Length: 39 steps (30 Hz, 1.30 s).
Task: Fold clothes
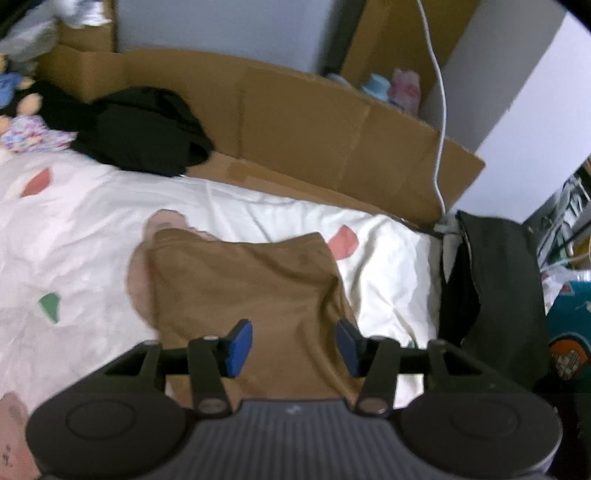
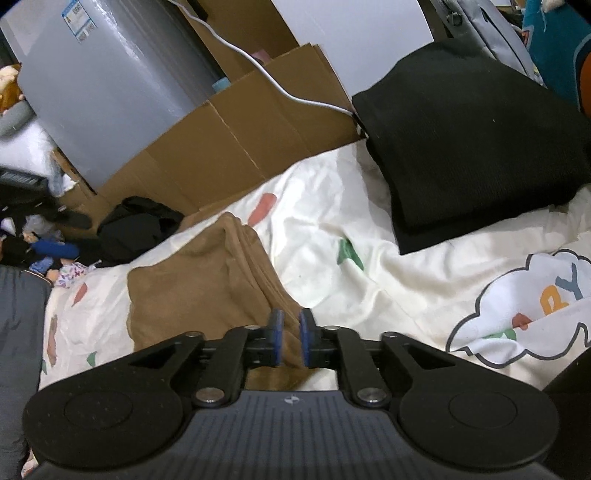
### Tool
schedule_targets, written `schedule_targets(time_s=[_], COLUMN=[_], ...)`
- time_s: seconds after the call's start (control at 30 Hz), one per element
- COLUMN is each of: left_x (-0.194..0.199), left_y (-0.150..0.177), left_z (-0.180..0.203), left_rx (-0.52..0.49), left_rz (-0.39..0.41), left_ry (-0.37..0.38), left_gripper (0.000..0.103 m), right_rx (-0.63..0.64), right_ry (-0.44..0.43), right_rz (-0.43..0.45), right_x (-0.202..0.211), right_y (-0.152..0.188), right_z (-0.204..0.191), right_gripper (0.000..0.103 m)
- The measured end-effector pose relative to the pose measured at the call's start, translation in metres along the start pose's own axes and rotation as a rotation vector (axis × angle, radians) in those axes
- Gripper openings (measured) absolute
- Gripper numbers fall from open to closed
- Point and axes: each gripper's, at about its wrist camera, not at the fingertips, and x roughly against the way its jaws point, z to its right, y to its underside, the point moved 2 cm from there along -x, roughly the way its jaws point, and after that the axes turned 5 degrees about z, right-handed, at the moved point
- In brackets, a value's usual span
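L gripper (image 1: 293, 347) jaws apart, R gripper (image 2: 288, 341) jaws slightly apart; 1 brown garment (image 1: 251, 291), 2 black garments (image 2: 469, 147).

You can read "RY" on the cloud print (image 2: 524, 314) at the bedsheet's (image 2: 369, 280) right edge; the grey cabinet's label (image 2: 78, 19) seems illegible.

Folded garment (image 1: 243, 295) flat on the bedsheet (image 1: 92, 229), taken as landmark. Behind it, along the far edge of the bed, cardboard (image 1: 295, 122) propped against the wall. Crumpled clothes (image 1: 144, 129) behind and to its left, against the cardboard. Folded stack (image 2: 469, 140) to its right on the sheet. Cable (image 1: 439, 110) hanging over the cardboard, behind and right.
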Motion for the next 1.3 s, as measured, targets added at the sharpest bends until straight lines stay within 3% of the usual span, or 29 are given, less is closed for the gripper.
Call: schedule_targets(time_s=[0.23, 0.5, 0.6, 0.87, 1.0, 1.07, 1.3], left_x=[0.042, 0.050, 0.050, 0.034, 0.025, 0.019, 0.000], left_y=[-0.004, -0.011, -0.015, -0.030, -0.032, -0.031, -0.025], left_z=[-0.016, -0.018, -0.017, -0.033, -0.049, -0.058, -0.076], left_rx=[0.069, 0.018, -0.023, -0.140, -0.087, -0.040, -0.048], left_rz=[0.081, 0.075, 0.059, 0.028, 0.053, 0.065, 0.038], left_ry=[-0.006, -0.023, -0.016, -0.048, -0.050, -0.044, -0.043], left_gripper=[0.059, 0.060, 0.060, 0.062, 0.062, 0.063, 0.065], right_rx=[0.019, 0.002, 0.017, 0.039, 0.050, 0.052, 0.082], right_ry=[-0.020, -0.039, -0.033, -0.014, -0.010, -0.010, -0.030], right_rz=[0.034, 0.071, 0.087, 0.093, 0.085, 0.083, 0.112], right_x=[0.008, 0.015, 0.017, 0.005, 0.002, 0.000, -0.014], right_y=[-0.006, -0.014, -0.016, -0.021, -0.021, -0.022, -0.038], right_z=[-0.005, -0.005, -0.004, -0.004, -0.001, 0.001, 0.004], right_gripper=[0.038, 0.048, 0.053, 0.054, 0.055, 0.061, 0.073])
